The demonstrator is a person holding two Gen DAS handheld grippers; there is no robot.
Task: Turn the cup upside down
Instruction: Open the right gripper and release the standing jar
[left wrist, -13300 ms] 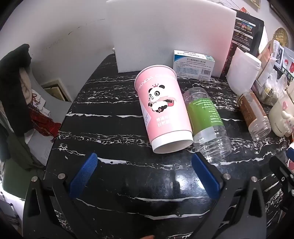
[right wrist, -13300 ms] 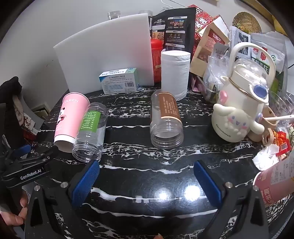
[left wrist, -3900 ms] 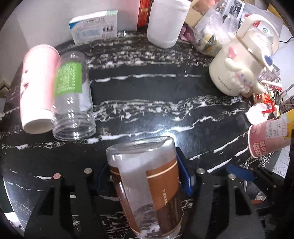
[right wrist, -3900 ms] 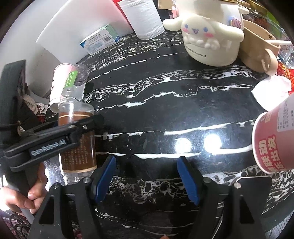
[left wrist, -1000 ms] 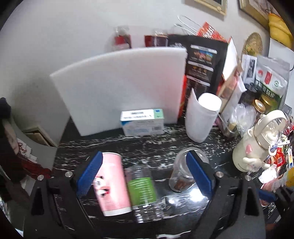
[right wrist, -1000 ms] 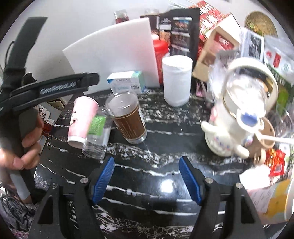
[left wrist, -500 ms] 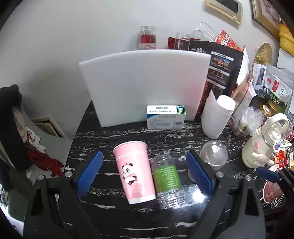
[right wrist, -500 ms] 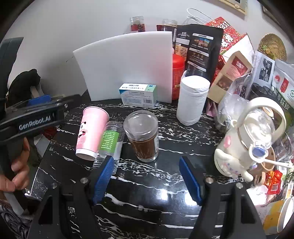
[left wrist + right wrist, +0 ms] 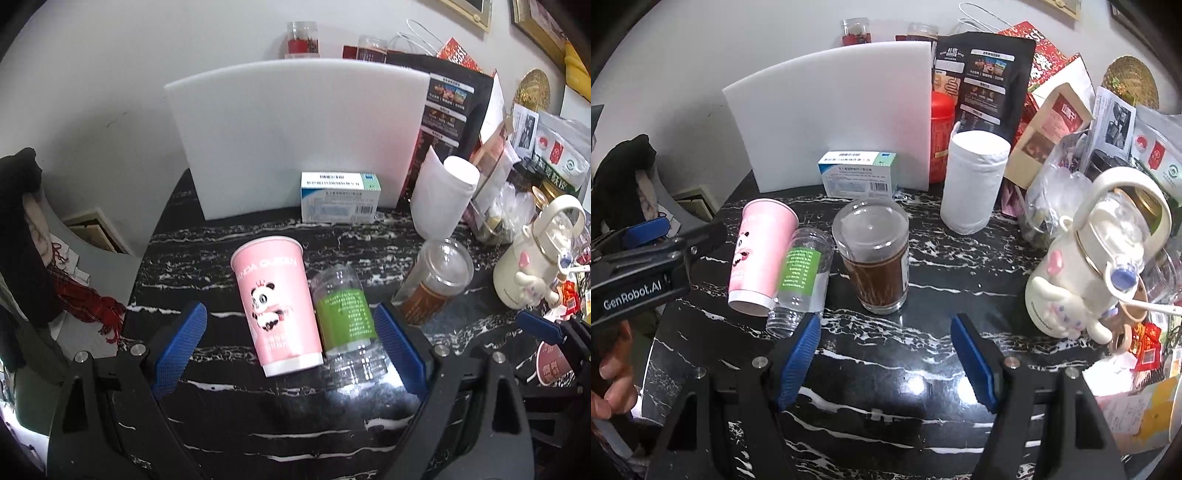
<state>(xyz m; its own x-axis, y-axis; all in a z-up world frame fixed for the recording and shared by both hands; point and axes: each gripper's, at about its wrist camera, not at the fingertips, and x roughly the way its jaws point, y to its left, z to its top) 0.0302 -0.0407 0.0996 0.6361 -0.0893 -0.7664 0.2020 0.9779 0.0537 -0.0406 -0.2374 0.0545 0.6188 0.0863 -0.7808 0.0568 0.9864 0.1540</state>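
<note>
The clear cup with the brown label (image 9: 875, 254) stands upside down on the black marble table (image 9: 886, 387), base up; it also shows in the left wrist view (image 9: 432, 284). A pink panda cup (image 9: 275, 306) and a clear green-label cup (image 9: 345, 317) lie on their sides side by side, also in the right wrist view as the pink cup (image 9: 761, 243) and the green-label cup (image 9: 801, 277). My left gripper (image 9: 291, 347) is open and empty above the two lying cups. My right gripper (image 9: 886, 358) is open and empty, in front of the upturned cup.
A white foam board (image 9: 295, 136) and a small medicine box (image 9: 338, 197) stand at the back. A white paper roll (image 9: 973, 181), a cream character kettle (image 9: 1086, 280), bags and packets (image 9: 993, 77) crowd the right side. The left gripper's body (image 9: 646, 273) sits at the left.
Both grippers have pulled back and steadied. The brown-label cup, held and turned by my left gripper earlier, now stands upside down on the table, released.
</note>
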